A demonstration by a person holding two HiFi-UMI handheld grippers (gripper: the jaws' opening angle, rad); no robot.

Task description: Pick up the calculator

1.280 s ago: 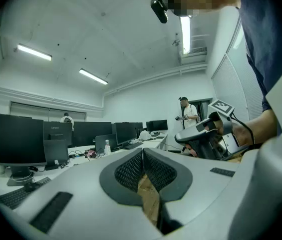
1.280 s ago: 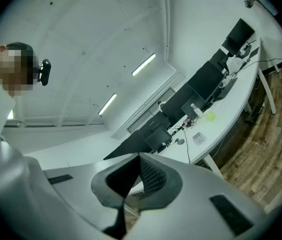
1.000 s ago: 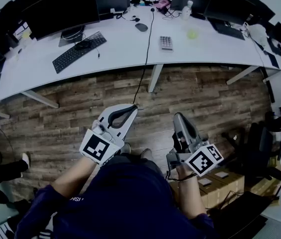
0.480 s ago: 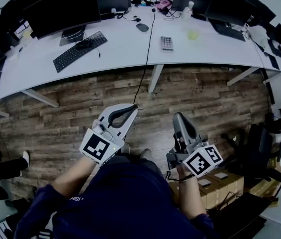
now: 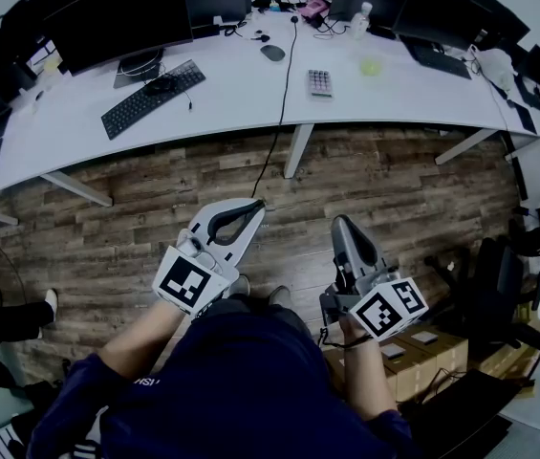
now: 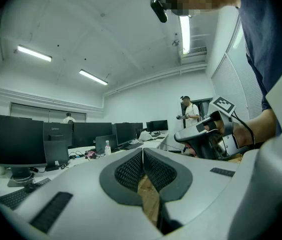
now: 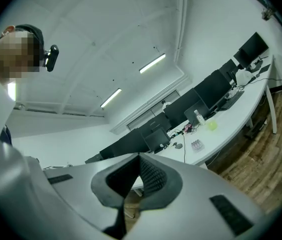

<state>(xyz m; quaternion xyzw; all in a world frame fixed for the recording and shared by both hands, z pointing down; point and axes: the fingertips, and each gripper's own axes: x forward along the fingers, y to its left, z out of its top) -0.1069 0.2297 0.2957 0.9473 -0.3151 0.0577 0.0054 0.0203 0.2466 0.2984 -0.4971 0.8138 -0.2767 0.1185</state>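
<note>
A: One calculator point(image 5: 319, 82), small and flat, lies on the white desk point(image 5: 231, 94) across the floor. It is well apart from you, just beside a black cable point(image 5: 287, 55).
B: Handling?
A: Likely light, rigid plastic with a smooth casing. You pinch it across the long edges, not the keys.
B: Tongs?
A: Your left gripper point(image 5: 250, 207) and right gripper point(image 5: 343, 224) are both clenched. Tips meet, nothing is between them, and they touch nothing.

Small "Lenovo" brand name on the back of a monitor point(image 6: 56, 133) on the desk
</note>
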